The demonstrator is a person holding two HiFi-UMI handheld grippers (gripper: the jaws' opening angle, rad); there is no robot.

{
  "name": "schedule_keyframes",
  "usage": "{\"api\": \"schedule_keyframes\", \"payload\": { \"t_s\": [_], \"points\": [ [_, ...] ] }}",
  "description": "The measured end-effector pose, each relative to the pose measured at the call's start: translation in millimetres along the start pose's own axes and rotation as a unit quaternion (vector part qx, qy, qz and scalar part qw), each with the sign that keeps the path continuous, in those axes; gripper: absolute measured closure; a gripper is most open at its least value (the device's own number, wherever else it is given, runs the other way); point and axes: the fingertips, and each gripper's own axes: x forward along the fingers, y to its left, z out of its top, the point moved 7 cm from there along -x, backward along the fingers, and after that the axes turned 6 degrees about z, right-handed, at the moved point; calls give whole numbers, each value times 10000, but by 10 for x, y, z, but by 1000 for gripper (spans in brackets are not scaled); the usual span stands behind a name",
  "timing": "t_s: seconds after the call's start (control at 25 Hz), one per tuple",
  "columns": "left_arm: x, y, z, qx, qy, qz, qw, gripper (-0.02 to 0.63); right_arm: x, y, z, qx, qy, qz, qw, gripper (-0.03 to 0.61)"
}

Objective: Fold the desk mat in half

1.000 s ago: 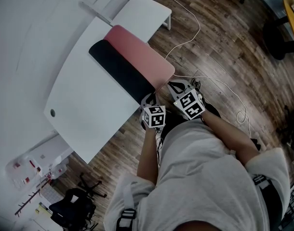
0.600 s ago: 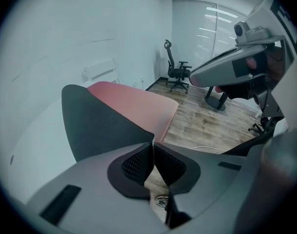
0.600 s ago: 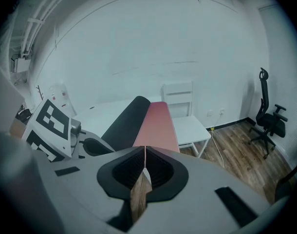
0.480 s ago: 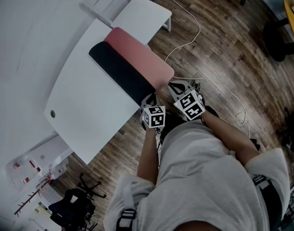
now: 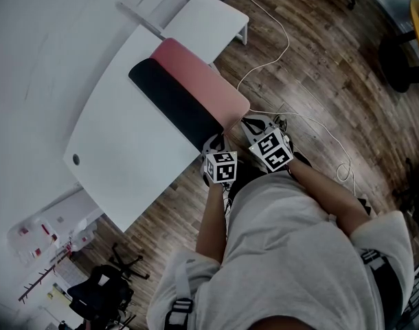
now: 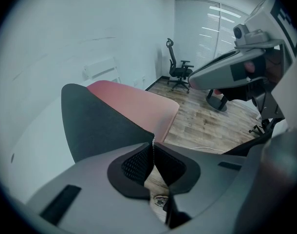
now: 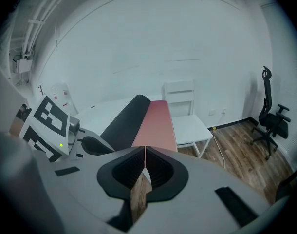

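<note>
The wood floor (image 5: 319, 67) is the biggest thing, and it spreads out to the right of both grippers. The white desk (image 5: 120, 150) is next, and it reaches away in front of them. The desk mat (image 5: 189, 91) lies on the desk, right at its edge, and runs straight away from the grippers. It shows a pink side (image 5: 199, 81) and a black side (image 5: 172, 105), next to each other. The pink side is on the floor side and the black side is further onto the desk.

A white chair (image 5: 206, 19) stands past the far end of the mat. A thin white cable (image 5: 281, 47) curls over the floor to the right of the right gripper.

The left gripper (image 5: 213, 145) is at the near end of the mat, with its jaws pressed together on the mat's edge (image 6: 152, 143). The right gripper (image 5: 245, 124) is just beside it, at the pink corner. Its jaws are pressed together on the mat's edge too (image 7: 145, 150).
</note>
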Motion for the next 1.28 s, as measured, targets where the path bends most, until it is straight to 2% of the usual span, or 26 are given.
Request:
{"api": "schedule_keyframes", "payload": {
  "t_s": [0.88, 1.28],
  "points": [
    [39, -58, 90, -81, -43, -34, 10000, 578, -91, -87, 1, -126, 28, -100, 9999, 537],
    [66, -134, 197, -116, -28, 84, 9999, 578, -103, -164, 14, -223, -25, 42, 9997, 537]
  ]
}}
